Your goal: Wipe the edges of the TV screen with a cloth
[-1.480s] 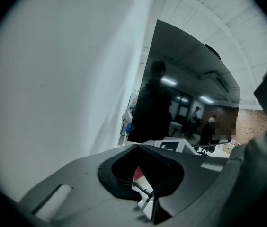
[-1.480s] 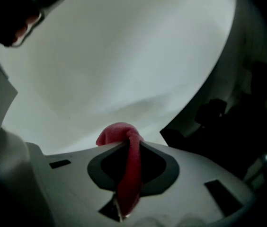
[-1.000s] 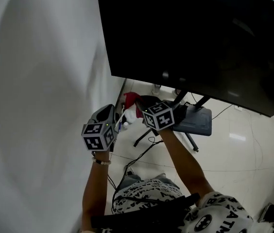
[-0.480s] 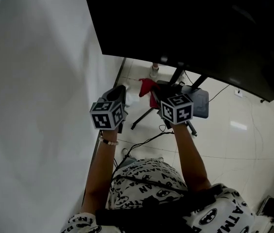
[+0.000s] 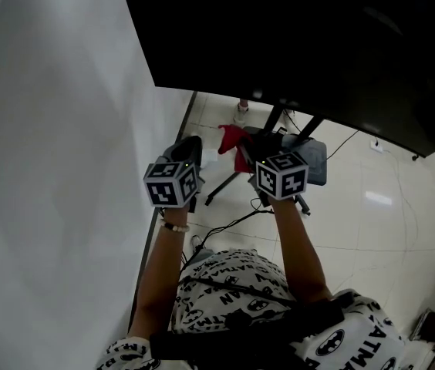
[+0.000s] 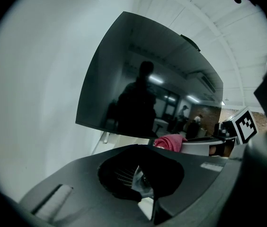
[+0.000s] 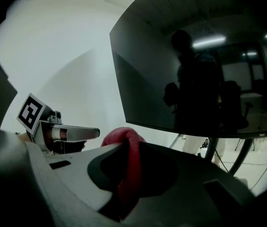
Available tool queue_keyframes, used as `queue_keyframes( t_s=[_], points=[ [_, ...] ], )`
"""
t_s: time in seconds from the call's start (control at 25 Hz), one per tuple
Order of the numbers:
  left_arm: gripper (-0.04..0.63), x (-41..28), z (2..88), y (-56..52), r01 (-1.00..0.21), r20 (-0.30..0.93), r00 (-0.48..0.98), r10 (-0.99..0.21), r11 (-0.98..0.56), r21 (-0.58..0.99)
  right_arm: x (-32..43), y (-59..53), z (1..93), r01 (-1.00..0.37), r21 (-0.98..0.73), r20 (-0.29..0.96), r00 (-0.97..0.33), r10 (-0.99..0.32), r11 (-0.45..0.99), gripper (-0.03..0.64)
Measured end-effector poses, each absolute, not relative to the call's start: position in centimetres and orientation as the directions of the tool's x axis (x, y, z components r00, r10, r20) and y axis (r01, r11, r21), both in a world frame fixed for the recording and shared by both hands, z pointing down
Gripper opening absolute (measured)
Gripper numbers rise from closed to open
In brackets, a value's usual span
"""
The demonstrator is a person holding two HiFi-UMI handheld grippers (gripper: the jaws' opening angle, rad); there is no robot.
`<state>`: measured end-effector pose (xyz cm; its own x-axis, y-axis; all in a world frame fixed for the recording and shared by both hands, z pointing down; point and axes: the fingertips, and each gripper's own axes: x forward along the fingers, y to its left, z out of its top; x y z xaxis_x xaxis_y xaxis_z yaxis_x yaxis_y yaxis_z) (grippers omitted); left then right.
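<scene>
The black TV screen fills the top of the head view, its lower left corner beside the white wall. My right gripper is shut on a red cloth just below the TV's bottom edge, near the stand. In the right gripper view the red cloth is pinched between the jaws, with the TV screen ahead. My left gripper hangs beside it, close to the wall, shut with nothing in it. The left gripper view shows the TV screen and the red cloth.
The white wall runs along the left. The dark stand legs come down under the TV to a grey base plate. Cables trail over the tiled floor. A small bottle stands by the stand.
Compared with a second ago, both grippers sit a little higher and further right under the TV's lower left corner. They have barely moved in the last half second. The cloth stays in the right gripper.
</scene>
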<state>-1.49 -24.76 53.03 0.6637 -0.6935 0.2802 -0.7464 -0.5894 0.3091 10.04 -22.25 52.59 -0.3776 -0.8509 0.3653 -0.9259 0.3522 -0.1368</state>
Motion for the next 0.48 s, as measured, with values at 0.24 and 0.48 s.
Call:
queue_keyframes(
  t_s=[0.24,0.48],
  points=[
    [0.005,-1.18,53.02,-24.66,-0.741,0.278,0.670,-0.689,-0.590,0.321,10.19,-22.00,52.46,-0.922,-0.152,0.356,-0.386,-0.851,0.355,0.055],
    [0.005,-0.71,52.38,-24.29,-0.725,0.268,0.686,-0.677,-0.601,0.337,10.40,-21.66,52.00,-0.922,-0.163,0.350,-0.387,-0.853,0.352,0.055]
  ],
)
